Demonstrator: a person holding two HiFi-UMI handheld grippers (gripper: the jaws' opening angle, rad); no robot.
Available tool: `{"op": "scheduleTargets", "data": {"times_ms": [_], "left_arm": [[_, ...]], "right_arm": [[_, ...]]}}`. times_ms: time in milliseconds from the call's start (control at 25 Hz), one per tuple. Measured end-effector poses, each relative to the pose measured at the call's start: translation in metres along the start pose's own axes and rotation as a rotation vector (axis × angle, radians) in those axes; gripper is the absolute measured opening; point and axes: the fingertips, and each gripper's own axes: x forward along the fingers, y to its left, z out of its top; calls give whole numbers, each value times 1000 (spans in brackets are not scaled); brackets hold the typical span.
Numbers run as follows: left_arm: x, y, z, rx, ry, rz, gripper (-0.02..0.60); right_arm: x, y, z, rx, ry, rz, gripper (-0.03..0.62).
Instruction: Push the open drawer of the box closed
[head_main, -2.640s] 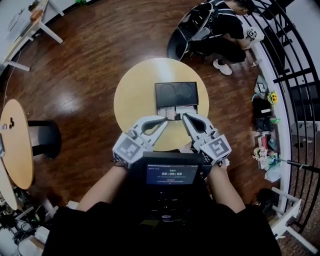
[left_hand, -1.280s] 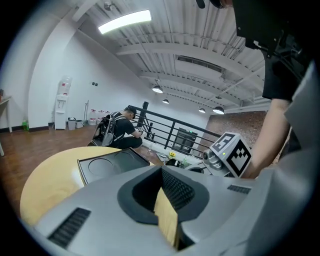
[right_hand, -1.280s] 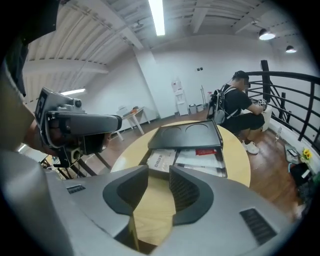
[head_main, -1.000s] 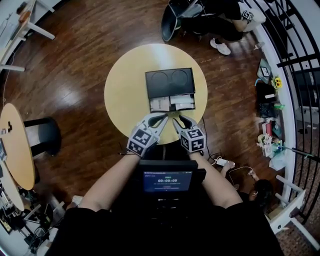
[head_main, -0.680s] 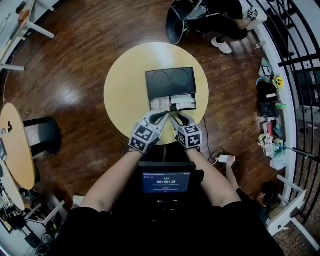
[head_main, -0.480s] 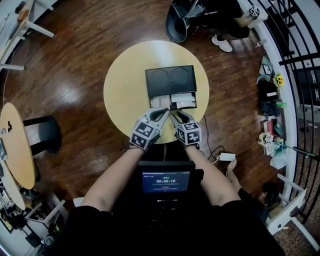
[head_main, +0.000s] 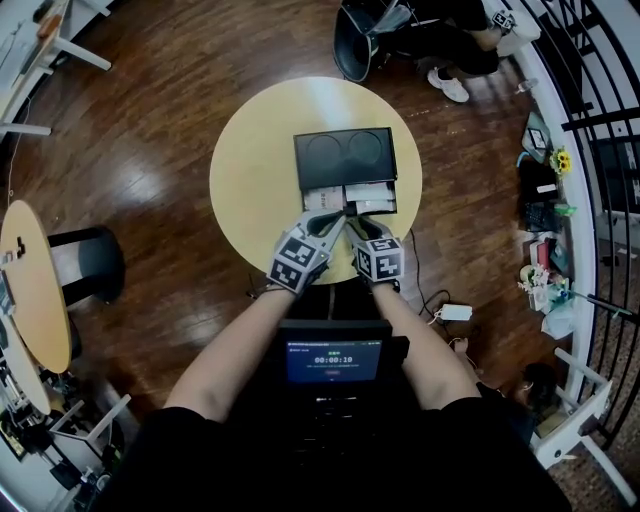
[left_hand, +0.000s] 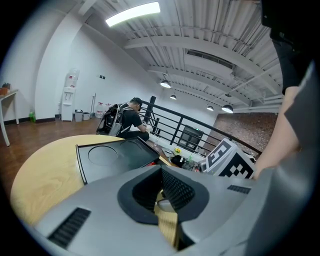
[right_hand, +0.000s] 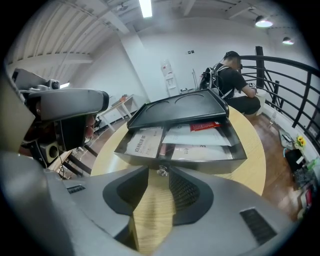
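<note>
Black box (head_main: 345, 155), drawer (head_main: 348, 200) fully open. Our left gripper (head_main: 330, 222) is clenched empty, our right gripper (head_main: 356, 228) slightly parted at the knob (right_hand: 161, 171); we judge the whole push remains.

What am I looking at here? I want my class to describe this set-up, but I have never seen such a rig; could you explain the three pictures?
No robot here: a person holds a two-jaw hand tool in each hand. The head view looks down from a camera on the person's head and shows the left gripper and right gripper reaching over a round wooden table. The other two views come from cameras riding on the grippers, looking along their jaws. On the table stands a black box with its drawer open, paper packets inside. Neither gripper holds anything: the left's jaws meet at the tips, the right's stand slightly apart at the drawer's small knob.
</note>
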Motion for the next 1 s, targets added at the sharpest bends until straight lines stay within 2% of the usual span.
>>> {"op": "scheduleTargets", "data": {"times_ms": [360,680,840,1000], "left_arm": [[8,11,-5,-57,25,39,38],[6,12,-8,-62,27,40,38],[4,14,-9,-62,27,41,37],[2,15,-10,-61,25,41,37]], "right_arm": [[10,-4,-2,18,44,-23,155],[21,-5,-11,20,107,-46,153],[27,-3,-13,16,135,-60,110],[33,-7,-23,-8,160,-77,104]]}}
